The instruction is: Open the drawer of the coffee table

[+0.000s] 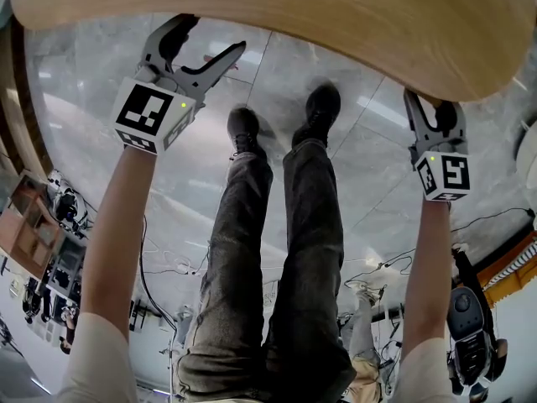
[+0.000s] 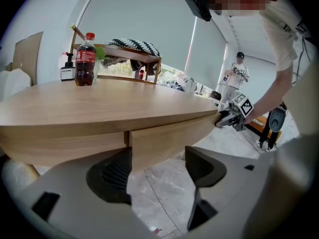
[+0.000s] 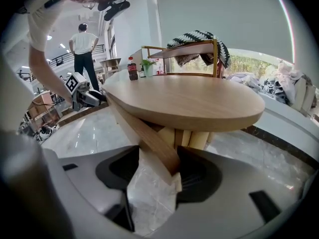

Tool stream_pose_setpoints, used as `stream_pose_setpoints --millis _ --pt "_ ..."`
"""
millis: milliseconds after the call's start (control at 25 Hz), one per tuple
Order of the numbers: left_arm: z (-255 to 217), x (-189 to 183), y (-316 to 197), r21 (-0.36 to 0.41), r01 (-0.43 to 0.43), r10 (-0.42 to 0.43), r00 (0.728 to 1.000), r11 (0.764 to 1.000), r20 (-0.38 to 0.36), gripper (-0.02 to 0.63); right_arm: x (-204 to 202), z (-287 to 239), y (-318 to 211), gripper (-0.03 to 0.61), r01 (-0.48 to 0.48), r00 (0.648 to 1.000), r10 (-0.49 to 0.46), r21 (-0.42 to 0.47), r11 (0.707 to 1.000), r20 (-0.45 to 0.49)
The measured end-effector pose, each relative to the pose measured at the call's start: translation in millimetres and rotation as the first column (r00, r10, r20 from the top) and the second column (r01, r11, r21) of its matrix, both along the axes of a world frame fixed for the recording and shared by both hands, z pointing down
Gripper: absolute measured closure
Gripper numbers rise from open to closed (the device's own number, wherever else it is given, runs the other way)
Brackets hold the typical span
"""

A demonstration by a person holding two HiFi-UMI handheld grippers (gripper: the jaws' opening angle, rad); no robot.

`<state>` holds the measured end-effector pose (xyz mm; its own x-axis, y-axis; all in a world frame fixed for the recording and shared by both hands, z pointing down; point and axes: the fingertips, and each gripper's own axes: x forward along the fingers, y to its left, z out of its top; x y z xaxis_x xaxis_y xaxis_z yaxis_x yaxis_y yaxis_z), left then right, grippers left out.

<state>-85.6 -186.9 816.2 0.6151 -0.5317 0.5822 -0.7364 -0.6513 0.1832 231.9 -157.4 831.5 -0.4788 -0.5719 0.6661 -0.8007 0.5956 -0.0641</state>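
Observation:
The coffee table's round wooden top fills the top of the head view. Its curved drawer front stands slightly out from the fixed apron. My left gripper is open at the drawer's left end. One finger lies against that end, and the other hangs free over the floor. In the right gripper view the drawer front runs edge-on into my right gripper, whose jaws close on its right end. In the head view the right gripper has its tips hidden under the table's rim.
A cola bottle and a pump dispenser stand on the table's far side. Behind them is a wooden shelf with a striped cloth. A person stands further off. My legs stretch over the marble floor, with cables nearby.

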Motion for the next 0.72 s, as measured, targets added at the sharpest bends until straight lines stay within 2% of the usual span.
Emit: stream_pose_setpoints --millis 160,320,720 --pt "-1.3 -2.7 10.7 -0.009 0.003 -0.003 1.0 1.0 0.009 0.267 -1.8 -1.1 11.0 0.33 -0.002 1.0 0.002 -0.013 1.0 0.0" --pt "-0.1 -7.3 21.5 -0.008 0.019 -0.019 0.999 1.0 0.027 0.303 -5.0 1.1 24.7 0.33 -0.002 1.0 0.002 -0.03 1.0 -0.001" --pt "-4.1 -13.0 53.7 -0.045 0.072 -0.071 0.997 0.996 0.021 0.304 -10.2 -2.5 59.7 0.327 -0.015 1.0 0.015 -0.069 0.998 -0.003"
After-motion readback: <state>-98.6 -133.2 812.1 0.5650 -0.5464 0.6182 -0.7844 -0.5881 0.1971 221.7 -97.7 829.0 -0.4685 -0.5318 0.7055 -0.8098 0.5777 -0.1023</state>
